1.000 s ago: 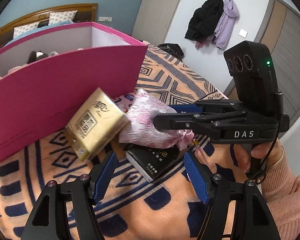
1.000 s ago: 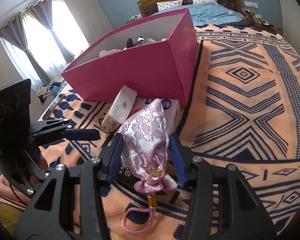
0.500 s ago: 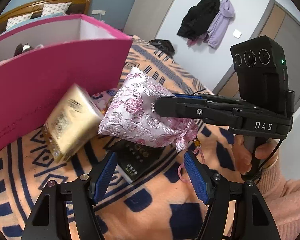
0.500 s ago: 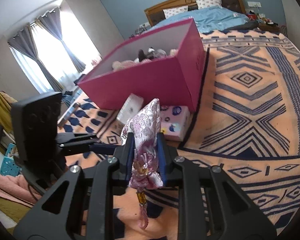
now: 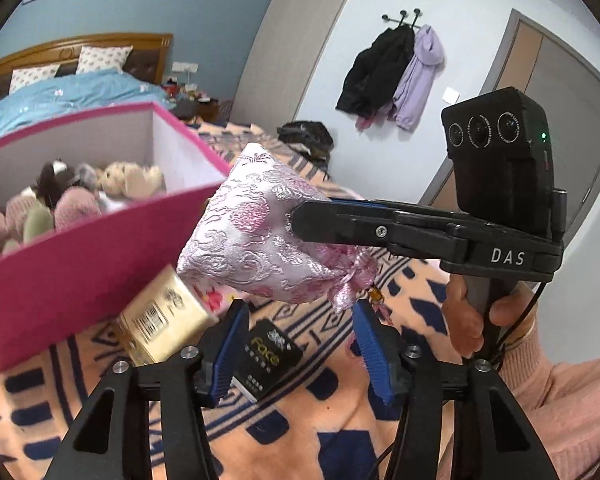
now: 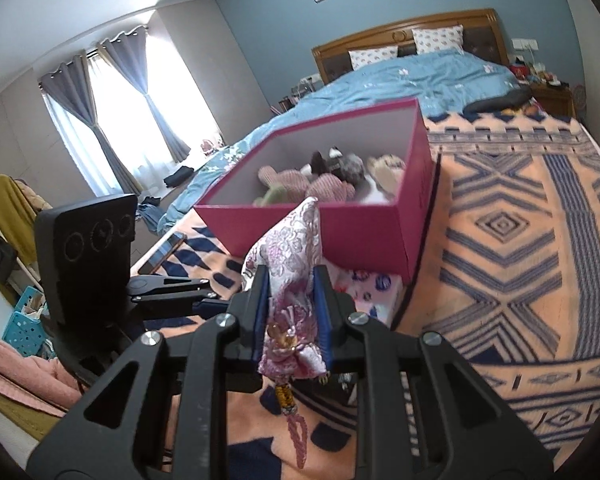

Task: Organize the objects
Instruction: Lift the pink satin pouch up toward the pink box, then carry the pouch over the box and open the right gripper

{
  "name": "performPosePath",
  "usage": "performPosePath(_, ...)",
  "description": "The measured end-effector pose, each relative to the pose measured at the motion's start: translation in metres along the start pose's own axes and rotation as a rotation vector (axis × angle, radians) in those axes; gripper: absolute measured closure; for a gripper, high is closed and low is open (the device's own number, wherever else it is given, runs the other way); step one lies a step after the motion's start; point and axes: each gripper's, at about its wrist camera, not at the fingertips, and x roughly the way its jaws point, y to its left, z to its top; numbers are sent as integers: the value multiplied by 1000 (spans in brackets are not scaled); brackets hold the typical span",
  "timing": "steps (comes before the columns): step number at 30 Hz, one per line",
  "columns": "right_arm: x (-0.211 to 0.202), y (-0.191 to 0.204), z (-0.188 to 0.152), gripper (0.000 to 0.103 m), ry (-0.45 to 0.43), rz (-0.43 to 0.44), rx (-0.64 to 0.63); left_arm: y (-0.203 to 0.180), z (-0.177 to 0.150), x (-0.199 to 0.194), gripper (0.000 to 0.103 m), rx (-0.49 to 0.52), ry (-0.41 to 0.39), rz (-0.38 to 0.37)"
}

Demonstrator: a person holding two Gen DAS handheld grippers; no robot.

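The right gripper (image 6: 289, 316) is clenched on a pink brocade pouch (image 5: 260, 232) of shiny, embossed fabric, gathered at its neck above a beaded tassel cord (image 6: 290, 408) and held in the air just in front of the magenta cardboard box (image 6: 364, 224). That open, straight-walled box stands on an orange and navy patterned blanket (image 6: 512, 240) and holds a heap of plush toys (image 6: 324, 180). The left gripper (image 5: 296, 354), whose jaws have just been closing, grasps nothing and hangs over a black face-printed packet (image 5: 266, 354), beside a gold tissue pack (image 5: 160, 320) leaning on the box.
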Motion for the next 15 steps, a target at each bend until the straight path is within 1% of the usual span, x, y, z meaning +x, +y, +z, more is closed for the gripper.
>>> performPosePath(3, 0, 7, 11, 79, -8, 10, -31, -1, 19, 0, 51, 3, -30, 2)
performPosePath(10, 12, 17, 45, 79, -21, 39, -100, 7, 47, -7, 51, 24, -77, 64)
performPosePath(15, 22, 23, 74, 79, -42, 29, -150, 16, 69, -15, 52, 29, -103, 102)
